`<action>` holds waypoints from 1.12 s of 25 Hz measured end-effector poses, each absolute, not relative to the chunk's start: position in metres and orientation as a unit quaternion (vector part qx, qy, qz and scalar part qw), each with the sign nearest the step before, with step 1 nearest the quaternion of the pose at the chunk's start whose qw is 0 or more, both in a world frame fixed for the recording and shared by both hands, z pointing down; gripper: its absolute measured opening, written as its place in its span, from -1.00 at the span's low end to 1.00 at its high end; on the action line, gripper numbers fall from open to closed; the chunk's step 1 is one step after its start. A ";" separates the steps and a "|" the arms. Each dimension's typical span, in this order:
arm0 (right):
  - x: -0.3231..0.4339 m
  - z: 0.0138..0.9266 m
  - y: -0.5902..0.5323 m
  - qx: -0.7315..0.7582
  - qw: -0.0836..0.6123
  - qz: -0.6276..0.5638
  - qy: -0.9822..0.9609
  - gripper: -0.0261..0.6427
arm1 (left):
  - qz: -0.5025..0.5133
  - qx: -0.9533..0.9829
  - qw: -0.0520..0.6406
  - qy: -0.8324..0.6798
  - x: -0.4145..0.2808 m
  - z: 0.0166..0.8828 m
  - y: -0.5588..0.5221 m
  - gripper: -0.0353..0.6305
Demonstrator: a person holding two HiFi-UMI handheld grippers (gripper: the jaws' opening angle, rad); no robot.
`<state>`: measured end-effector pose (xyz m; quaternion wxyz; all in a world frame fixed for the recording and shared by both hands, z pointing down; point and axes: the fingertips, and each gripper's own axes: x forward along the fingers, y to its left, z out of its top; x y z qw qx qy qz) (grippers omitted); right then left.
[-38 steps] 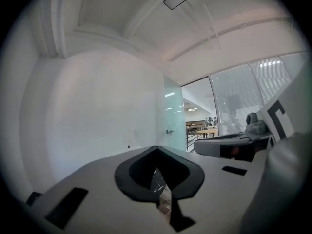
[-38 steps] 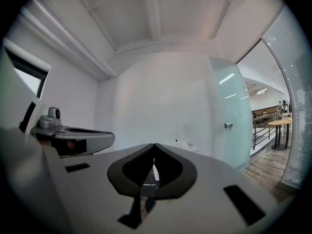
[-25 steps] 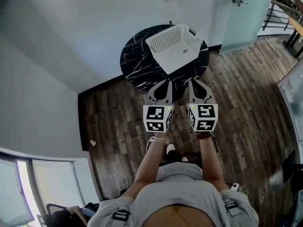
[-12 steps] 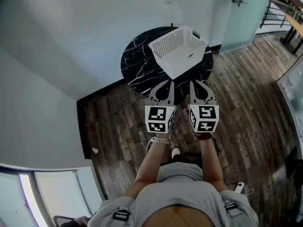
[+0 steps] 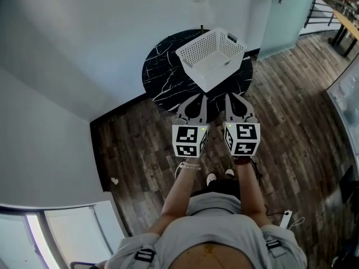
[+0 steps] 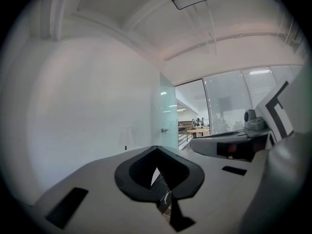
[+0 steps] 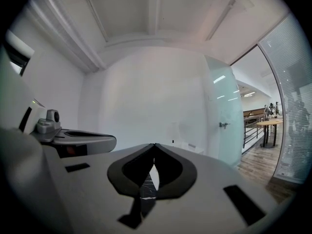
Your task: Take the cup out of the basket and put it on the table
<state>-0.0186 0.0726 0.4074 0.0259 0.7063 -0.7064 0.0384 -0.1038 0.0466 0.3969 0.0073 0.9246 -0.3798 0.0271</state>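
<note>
approach step: left gripper (image 5: 196, 97) and right gripper (image 5: 230, 97) closed, empty, just short of the desk (image 5: 162, 74); next, open one over the far basket (image 5: 193, 50).

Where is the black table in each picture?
Head view: the black table is at the top middle, under the white basket.
Left gripper view: only a sliver of the table shows, bottom middle, through the gap behind the jaws.
Right gripper view: again only a sliver, bottom middle, through the same kind of gap.
Shared landmark: the glass door, right of the table in all three.
</note>
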 end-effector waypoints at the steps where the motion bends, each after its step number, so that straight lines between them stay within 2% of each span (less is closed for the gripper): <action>1: -0.018 0.408 0.074 0.707 0.026 0.039 -0.706 -0.90 | 0.027 0.925 0.008 -0.380 -0.104 0.397 0.047 -0.88; 12: -0.014 0.415 0.072 0.708 0.027 0.047 -0.704 -0.90 | 0.033 0.925 0.010 -0.378 -0.103 0.402 0.046 -0.88; 28: -0.006 0.402 0.002 0.675 0.037 0.033 -0.736 -0.90 | 0.030 0.913 0.005 -0.408 -0.088 0.390 -0.018 -0.88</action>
